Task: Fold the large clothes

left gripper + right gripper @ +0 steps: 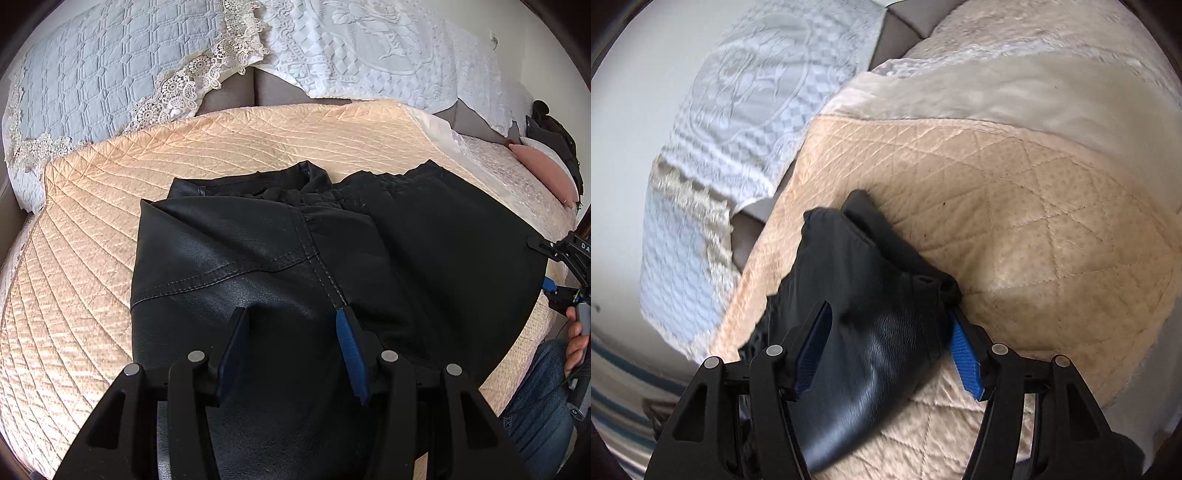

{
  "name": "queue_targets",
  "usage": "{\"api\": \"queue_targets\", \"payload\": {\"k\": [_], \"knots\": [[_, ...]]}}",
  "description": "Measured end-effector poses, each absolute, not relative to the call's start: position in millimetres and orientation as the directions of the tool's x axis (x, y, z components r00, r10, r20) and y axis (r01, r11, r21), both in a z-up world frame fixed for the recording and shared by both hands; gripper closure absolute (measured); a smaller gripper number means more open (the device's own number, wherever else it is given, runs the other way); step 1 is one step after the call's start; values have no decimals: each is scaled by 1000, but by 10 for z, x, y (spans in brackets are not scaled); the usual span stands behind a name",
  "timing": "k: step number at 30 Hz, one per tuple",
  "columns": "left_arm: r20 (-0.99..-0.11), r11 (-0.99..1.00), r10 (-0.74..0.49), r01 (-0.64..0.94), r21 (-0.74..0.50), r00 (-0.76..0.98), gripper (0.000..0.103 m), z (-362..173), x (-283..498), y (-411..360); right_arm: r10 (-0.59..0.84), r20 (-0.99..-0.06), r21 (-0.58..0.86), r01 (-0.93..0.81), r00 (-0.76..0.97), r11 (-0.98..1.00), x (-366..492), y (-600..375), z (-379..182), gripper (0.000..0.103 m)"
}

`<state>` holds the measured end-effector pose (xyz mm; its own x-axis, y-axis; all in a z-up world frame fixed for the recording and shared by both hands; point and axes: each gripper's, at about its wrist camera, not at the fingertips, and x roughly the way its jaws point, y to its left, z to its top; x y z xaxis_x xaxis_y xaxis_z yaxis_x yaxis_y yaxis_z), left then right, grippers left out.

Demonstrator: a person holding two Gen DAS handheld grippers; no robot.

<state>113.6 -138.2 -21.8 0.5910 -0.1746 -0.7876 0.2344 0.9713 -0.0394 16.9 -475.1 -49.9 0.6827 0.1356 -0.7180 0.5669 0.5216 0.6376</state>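
Where the left wrist camera looks down its fingers, the left gripper (291, 343) stands part spread with nothing pinched — both blue pads hang over the black leather jacket (295, 266), which lies directly beneath and ahead of it on the peach quilted bedspread (92, 229). The stitched seam runs straight out from the right-hand pad. Far off to this gripper's right, at the garment's edge, the right gripper (550, 273) shows in a person's hand (576, 343).

In the right wrist view, somewhat blurred, the right gripper (890, 332) stands spread wide; a bunched fold of the jacket (871, 302) sits between its fingers, but the pads do not seem to press on it.

The jacket looks heavy, smooth and supple — likely to slide on the quilt and sag when lifted. A seam, hem or doubled edge should give the surest hold, taken deep between the pads.
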Motion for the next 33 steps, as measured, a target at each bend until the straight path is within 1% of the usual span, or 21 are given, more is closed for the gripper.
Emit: {"api": "queue_targets", "payload": {"k": [1,2,3,5,6,7,8,11,15,19,23,25,28,31,33], "knots": [[-787,972,-175,232,-42,591,53,-222,1138,-1380,126,-711,644,570,692,510,154,-4763,-507,41],[-787,972,-176,229,-45,591,53,-224,1139,-1381,109,-717,639,586,689,498,155,-4776,-514,46],[-786,973,-176,226,-47,592,53,-224,1139,-1384,95,-732,622,605,675,497,160,-4777,-509,52],[-786,973,-174,224,-47,594,53,-229,1141,-1390,80,-758,592,631,648,502,166,-4796,-509,72],[-785,974,-174,224,-46,594,53,-232,1143,-1394,93,-756,598,626,648,501,173,-4804,-499,74],[-786,974,-174,224,-46,594,52,-235,1146,-1395,101,-757,598,622,646,505,179,-4805,-475,79],[-786,973,-175,224,-47,593,52,-238,1150,-1392,109,-750,602,604,653,521,182,-4781,-385,81],[-785,973,-179,223,-54,593,52,-250,1176,-1386,112,-720,600,534,685,595,219,-4628,-61,83],[-784,973,-189,219,-70,592,51,-269,1243,-1389,159,-666,614,414,729,672,339,-4355,370,84],[-795,969,-221,220,-112,565,52,-202,1301,-1303,246,-618,617,266,747,741,555,-3881,759,84],[-757,974,-224,174,-147,614,52,6,1152,-973,357,-589,596,91,725,797,762,-3193,1009,84],[-744,977,-211,142,-156,634,52,74,1060,-760,407,-588,591,28,699,806,851,-2880,1002,84],[-733,983,-175,77,-166,657,52,116,898,-395,484,-610,579,-64,627,813,982,-2341,840,84],[-735,984,-137,7,-177,664,52,94,768,-67,556,-648,594,-112,521,797,1070,-1887,457,84],[-743,983,-112,-35,-179,660,52,58,703,109,584,-694,596,-119,421,794,1105,-1631,84,84]]}}
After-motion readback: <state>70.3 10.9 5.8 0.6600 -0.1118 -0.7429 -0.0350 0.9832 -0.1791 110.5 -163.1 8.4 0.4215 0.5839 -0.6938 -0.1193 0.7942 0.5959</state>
